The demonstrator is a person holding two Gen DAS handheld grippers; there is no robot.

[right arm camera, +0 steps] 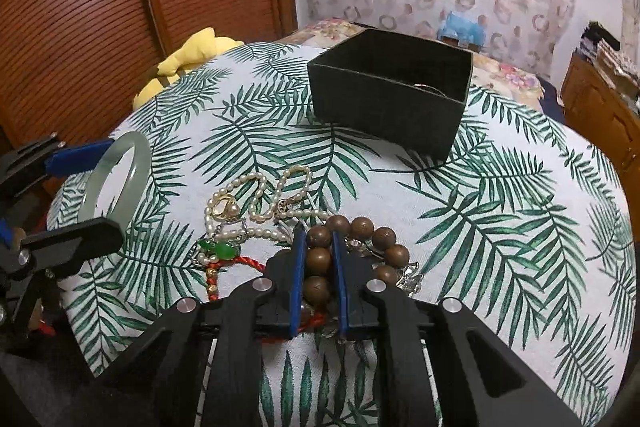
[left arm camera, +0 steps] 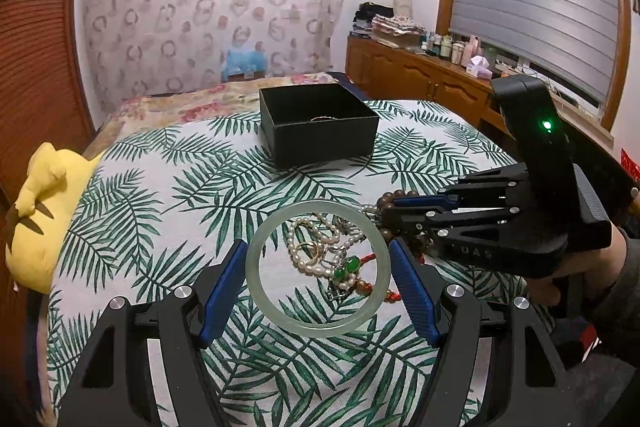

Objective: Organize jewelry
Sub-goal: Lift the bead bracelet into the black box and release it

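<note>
- left gripper (left arm camera: 318, 269): the blue pads press on opposite outer sides of the bangle (left arm camera: 318, 269). the jaws stand wide but clamped on it.
- bangle: pale green, translucent, a full ring. it is held above the cloth (left arm camera: 160, 187), tilted, over the near edge of the jewelry pile. in the right wrist view it shows at the left edge (right arm camera: 116, 175), one blue pad against its rim.
- right gripper (right arm camera: 319, 267): the jaws stand narrow, clamped on the wooden beads (right arm camera: 318, 261). three brown beads sit in a row between the blue pads; the rest of the strand curves out to the right of the fingers and lies on the cloth.
- in the left wrist view the right gripper (left arm camera: 390, 223) enters from the right, its tips at the far right side of the pile. a hand (left arm camera: 576, 267) grips its handle.
- pile: a pearl strand (right arm camera: 256, 195) lies in loops on the cloth, with a gold ring (left arm camera: 312, 251) on it, a green pendant (right arm camera: 222, 250) on a red cord (right arm camera: 248, 261) just beside it, and silver pieces under the beads, too small to tell.
- box (right arm camera: 390, 95): black, open, upright on the cloth beyond the pile and apart from it. a thin ring-like piece (left arm camera: 322, 117) lies inside.
- cloth: white with green fern print, covers the work surface.
- a yellow plush toy (left arm camera: 40, 203) lies at the far left edge of the cloth.
</note>
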